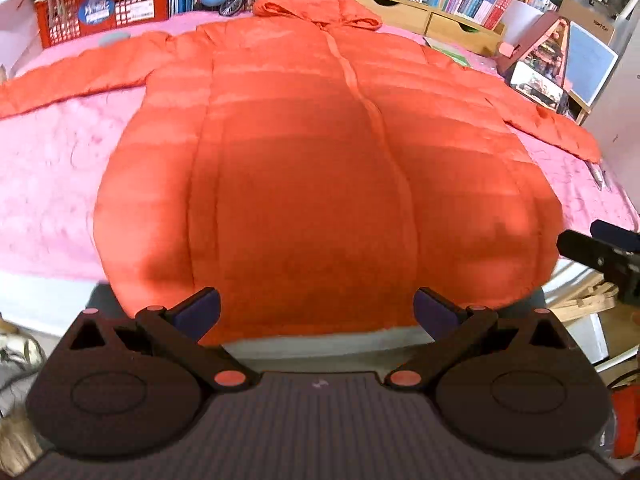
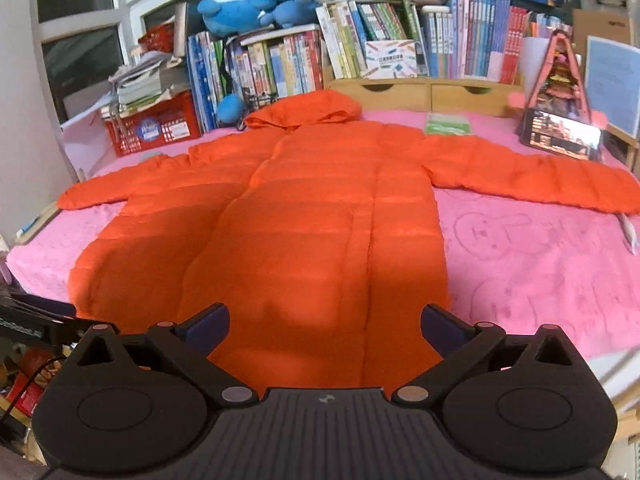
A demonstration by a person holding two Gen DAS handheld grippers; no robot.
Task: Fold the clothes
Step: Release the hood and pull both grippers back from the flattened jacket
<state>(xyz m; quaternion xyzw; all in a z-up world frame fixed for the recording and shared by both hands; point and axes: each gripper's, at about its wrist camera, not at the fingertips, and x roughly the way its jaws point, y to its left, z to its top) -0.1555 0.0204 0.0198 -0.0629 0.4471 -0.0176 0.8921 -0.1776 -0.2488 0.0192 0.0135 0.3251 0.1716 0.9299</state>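
Note:
An orange hooded puffer jacket (image 1: 304, 152) (image 2: 304, 216) lies flat and face up on a pink blanket (image 1: 52, 184) (image 2: 532, 264), zipped, both sleeves spread out sideways, hood at the far end. My left gripper (image 1: 316, 312) stands open just above the jacket's near hem, nothing between its fingers. My right gripper (image 2: 325, 326) is open too, hovering over the hem nearer the jacket's right side. The right gripper's black tip (image 1: 600, 256) shows at the right edge of the left wrist view.
Behind the blanket stand rows of books (image 2: 360, 48), a red plastic crate (image 2: 156, 126), wooden drawers (image 2: 424, 94), blue plush toys (image 2: 256, 0) and a phone on a pink stand (image 2: 560, 136). A green packet (image 2: 448, 124) lies near the hood. The table's white front edge (image 1: 320, 344) is close.

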